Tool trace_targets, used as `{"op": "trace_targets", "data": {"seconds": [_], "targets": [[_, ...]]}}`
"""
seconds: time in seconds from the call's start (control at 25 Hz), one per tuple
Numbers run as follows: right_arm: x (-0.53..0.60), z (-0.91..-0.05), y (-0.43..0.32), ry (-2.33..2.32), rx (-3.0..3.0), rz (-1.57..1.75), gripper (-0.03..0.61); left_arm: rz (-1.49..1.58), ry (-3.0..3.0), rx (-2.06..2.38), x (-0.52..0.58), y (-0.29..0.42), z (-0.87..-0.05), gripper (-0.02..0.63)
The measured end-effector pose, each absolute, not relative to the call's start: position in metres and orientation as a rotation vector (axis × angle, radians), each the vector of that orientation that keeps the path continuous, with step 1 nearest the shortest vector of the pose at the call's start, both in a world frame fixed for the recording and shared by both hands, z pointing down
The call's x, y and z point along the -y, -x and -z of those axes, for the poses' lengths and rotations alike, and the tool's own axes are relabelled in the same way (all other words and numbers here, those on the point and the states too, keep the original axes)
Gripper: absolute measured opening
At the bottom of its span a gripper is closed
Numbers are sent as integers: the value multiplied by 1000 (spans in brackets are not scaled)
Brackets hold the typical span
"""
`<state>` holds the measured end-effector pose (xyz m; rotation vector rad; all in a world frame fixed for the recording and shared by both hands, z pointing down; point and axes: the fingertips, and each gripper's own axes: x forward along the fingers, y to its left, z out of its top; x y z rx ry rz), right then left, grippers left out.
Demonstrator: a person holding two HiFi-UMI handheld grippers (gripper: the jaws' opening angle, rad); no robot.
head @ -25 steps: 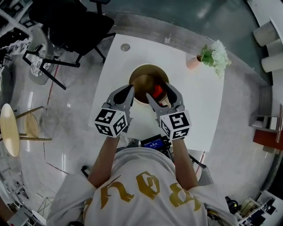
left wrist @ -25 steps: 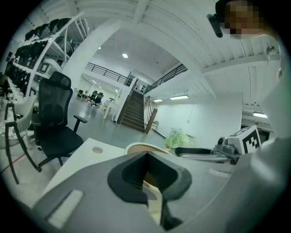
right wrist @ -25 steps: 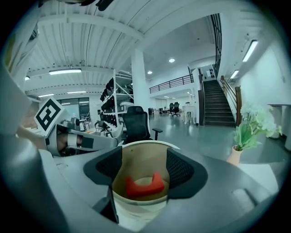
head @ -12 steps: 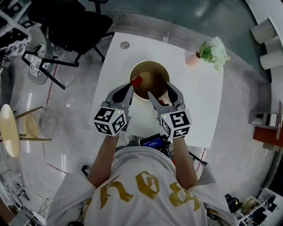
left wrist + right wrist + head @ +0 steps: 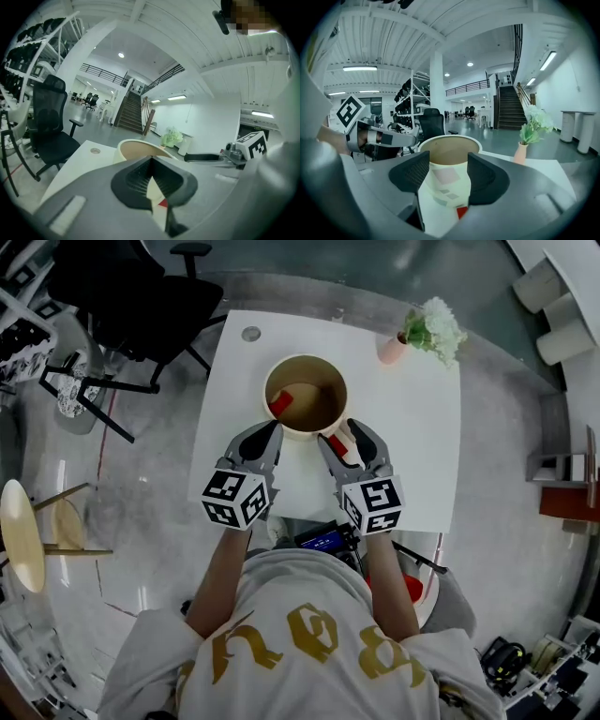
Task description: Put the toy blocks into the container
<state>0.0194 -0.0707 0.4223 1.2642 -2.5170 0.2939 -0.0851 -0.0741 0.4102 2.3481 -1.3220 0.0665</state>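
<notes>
We hold both grippers level-ish, side by side, aimed at the container [image 5: 306,360] on the surface [image 5: 412,446]. The left gripper [image 5: 273,427] has its fingers pressed together, empty. The right gripper [image 5: 340,434] has its fingers wide and just closing, with a red block [image 5: 461,212] lying loose between them. Another block [image 5: 279,403] sits inside the container.

We see bright even light, ceiling strips [image 5: 360,68] glowing high above the table [image 5: 412,456], floor [image 5: 159,493] glare beside it, edges fisheye-bent, foreground soft.

left claw [image 5: 271,428] shut, right claw [image 5: 344,434] parted, jaws just closing, gripping nothing.
</notes>
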Motion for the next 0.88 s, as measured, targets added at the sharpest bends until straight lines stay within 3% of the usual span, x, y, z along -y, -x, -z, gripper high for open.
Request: {"op": "trace_targets", "data": {"seconds": [0.88], "targets": [[23, -449, -48, -1369, 2388, -386, 273, -163, -2441, 1184, 32, 63, -428, 1]]}}
